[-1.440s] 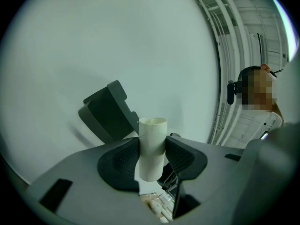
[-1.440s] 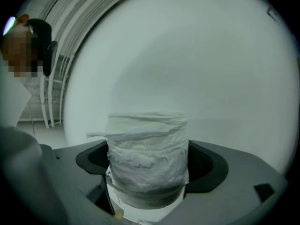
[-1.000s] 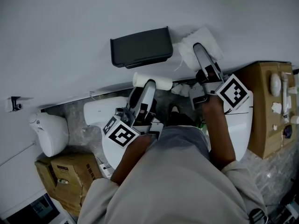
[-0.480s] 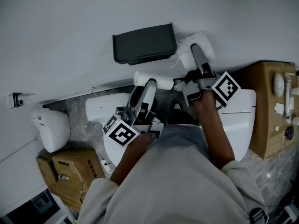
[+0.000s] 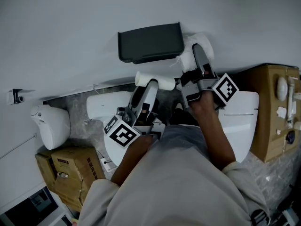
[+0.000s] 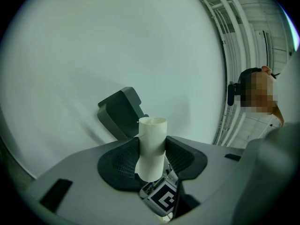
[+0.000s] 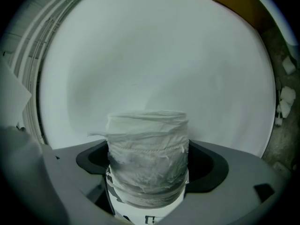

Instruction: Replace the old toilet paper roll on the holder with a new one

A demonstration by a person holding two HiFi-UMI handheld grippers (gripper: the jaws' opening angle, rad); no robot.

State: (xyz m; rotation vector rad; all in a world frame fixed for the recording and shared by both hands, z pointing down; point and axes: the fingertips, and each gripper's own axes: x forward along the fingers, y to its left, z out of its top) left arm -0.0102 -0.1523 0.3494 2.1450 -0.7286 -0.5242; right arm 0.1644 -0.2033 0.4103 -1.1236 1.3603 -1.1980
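— Since a second ago our right gripper (image 5: pixel 201 62) has sunk and rolled. We have it clamped on the new roll (image 7: pixel 147 158), just beside the right end of the holder (image 5: pixel 150 42).
— And our left gripper (image 5: pixel 149 85)?
— We hold it still below the holder, its jaws pinching the bare tube (image 6: pixel 152 139).
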